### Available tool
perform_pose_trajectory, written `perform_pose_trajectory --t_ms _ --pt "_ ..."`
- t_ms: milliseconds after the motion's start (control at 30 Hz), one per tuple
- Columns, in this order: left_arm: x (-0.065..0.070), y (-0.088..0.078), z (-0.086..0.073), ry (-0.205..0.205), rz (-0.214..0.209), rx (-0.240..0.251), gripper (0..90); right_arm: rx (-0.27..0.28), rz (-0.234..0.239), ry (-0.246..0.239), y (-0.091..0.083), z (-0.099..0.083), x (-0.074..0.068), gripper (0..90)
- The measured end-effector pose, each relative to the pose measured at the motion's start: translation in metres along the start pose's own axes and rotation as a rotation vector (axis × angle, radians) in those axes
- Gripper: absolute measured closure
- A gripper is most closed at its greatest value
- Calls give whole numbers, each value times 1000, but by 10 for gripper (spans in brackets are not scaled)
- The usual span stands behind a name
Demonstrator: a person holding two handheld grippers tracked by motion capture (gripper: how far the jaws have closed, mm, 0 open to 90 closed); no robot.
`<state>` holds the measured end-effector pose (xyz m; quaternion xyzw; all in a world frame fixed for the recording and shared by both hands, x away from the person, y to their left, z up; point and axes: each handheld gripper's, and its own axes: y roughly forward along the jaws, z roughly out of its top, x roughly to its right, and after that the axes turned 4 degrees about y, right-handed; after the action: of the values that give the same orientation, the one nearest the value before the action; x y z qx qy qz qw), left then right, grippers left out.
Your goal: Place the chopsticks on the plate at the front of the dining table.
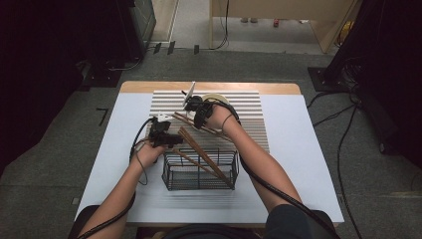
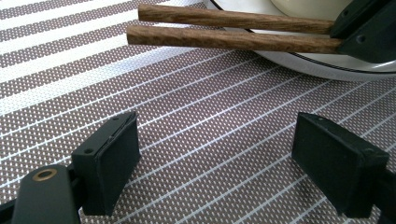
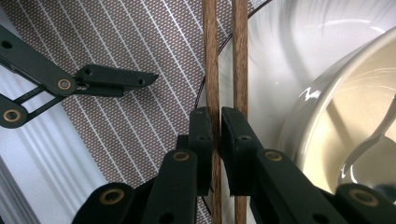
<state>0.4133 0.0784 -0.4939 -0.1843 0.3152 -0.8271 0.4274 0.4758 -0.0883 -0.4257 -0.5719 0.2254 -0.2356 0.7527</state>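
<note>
Two wooden chopsticks [image 3: 224, 70] ran up the centre of the right gripper view, clamped between the closed jaws of the right gripper [image 3: 215, 135] over the rim of a white plate [image 3: 266, 60]. The left gripper [image 2: 215, 158] stood at the bottom of its view, jaws spread wide and empty above the striped mat [image 2: 210, 116].

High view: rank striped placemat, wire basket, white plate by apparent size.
1. striped placemat, widest by far.
2. wire basket.
3. white plate, mostly hidden behind the right hand-held gripper, so its full size is unsure; it also lies farther from the camera than the basket.
</note>
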Motion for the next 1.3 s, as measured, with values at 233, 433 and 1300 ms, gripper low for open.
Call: perform_pose_trajectory --t_ms 233,433,1300 --pt "0 0 0 0 1 1 153 -6 -7 -15 0 0 -3 809" --pt "0 1 0 1 3 2 153 8 -19 -26 -4 -1 -5 780" --pt "-6 2 1 -13 -3 10 153 137 76 -19 -21 -21 -8 618"
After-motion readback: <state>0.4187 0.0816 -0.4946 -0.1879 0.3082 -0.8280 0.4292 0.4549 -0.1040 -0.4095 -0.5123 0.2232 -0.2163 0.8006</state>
